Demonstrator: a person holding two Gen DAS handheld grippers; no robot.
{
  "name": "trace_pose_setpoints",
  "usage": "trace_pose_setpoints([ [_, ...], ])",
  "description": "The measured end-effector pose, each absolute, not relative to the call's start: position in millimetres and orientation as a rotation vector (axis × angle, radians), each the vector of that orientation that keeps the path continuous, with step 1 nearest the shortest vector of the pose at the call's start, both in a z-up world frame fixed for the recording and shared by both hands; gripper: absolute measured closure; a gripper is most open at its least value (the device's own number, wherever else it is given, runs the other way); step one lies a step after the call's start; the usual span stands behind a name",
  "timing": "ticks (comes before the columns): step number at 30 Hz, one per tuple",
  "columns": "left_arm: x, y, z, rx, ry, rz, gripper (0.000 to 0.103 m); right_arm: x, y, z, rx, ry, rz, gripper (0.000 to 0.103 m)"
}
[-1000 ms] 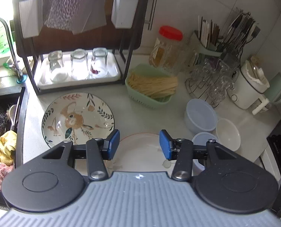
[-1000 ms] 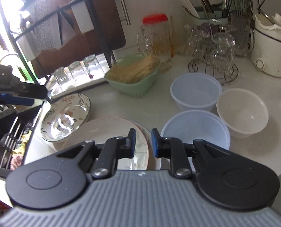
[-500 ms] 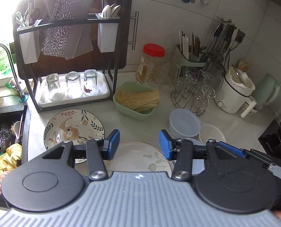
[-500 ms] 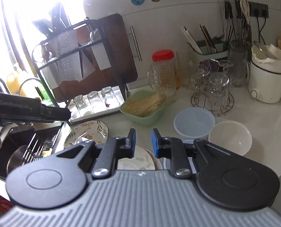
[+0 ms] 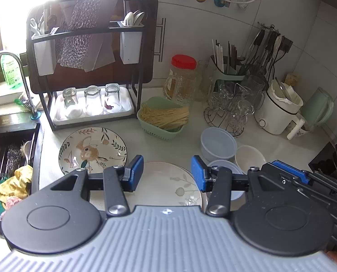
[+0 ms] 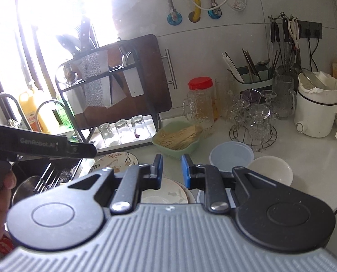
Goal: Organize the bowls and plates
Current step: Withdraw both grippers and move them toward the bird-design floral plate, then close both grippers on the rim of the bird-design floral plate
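A patterned plate with a rabbit design lies on the counter in front of the dish rack. A white plate lies nearer, below my left gripper, which is open and empty well above it. Right of the plates stand a pale blue bowl, a second blue bowl and a white bowl. My right gripper hangs high over the white plate, jaws a little apart, holding nothing. The blue bowl and white bowl show there too.
A black dish rack with three upturned glasses stands at the back left. A green basket of noodles, a red-lidded jar, a glass stand and a white cooker line the back. The sink is at the left.
Both grippers have risen and pulled back from the counter, so plates and bowls look smaller and lower. The right gripper's jaws have opened slightly. Nothing on the counter moved.
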State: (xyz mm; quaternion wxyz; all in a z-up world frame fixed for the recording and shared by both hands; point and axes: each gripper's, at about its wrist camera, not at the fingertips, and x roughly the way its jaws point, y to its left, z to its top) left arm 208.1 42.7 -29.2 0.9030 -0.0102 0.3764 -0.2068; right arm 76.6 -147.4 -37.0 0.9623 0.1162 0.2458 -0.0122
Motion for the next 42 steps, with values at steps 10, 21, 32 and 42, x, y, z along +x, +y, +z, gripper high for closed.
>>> trace_pose_setpoints([
  [10, 196.0, 41.3, -26.5, -0.064, 0.733, -0.358, 0.050, 77.1, -151.5, -47.4, 0.218, 0.522, 0.041, 0.081],
  [21, 177.9, 68.5, -45.9, -0.171, 0.771, -0.187, 0.050, 102.0, -145.9, -48.1, 0.168, 0.547, 0.189, 0.081],
  [32, 189.5, 99.9, -58.4, -0.190, 0.851, -0.086, 0.050, 118.3, -123.9, -61.9, 0.162, 0.592, 0.261, 0.081],
  [42, 230.4, 128.4, -75.3, -0.179, 0.917, -0.109, 0.050, 142.7, -93.5, -78.2, 0.167, 0.667, 0.250, 0.081],
])
